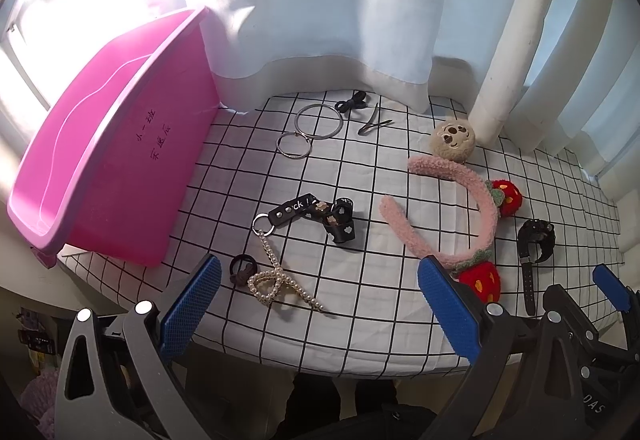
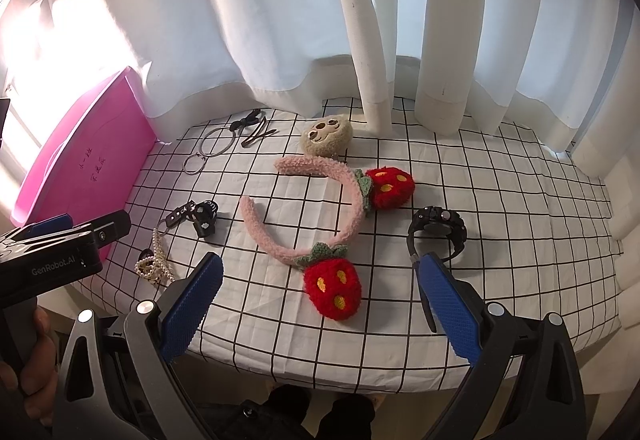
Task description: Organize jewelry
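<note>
Jewelry lies scattered on the checked worktop [image 1: 360,280]: pink strawberry headband [image 2: 352,199] at centre, black watch [image 2: 438,230] to its right, plush clip [image 2: 326,137] behind it, pearl clip [image 1: 276,280] and black keychain strap [image 1: 316,215] to the left, metal rings [image 1: 316,125] near the curtain [image 2: 280,19]. The pink bin [image 1: 112,143] stands tilted at the left edge. Left tool [image 1: 320,308]: fingers apart, holding nothing, above the near edge. Right tool [image 2: 320,304]: fingers apart, holding nothing

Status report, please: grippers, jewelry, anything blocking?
Left gripper and right gripper: jaws open, empty. Headband, watch, pearls loose on cloth; bin empty. Nothing blocking.
</note>
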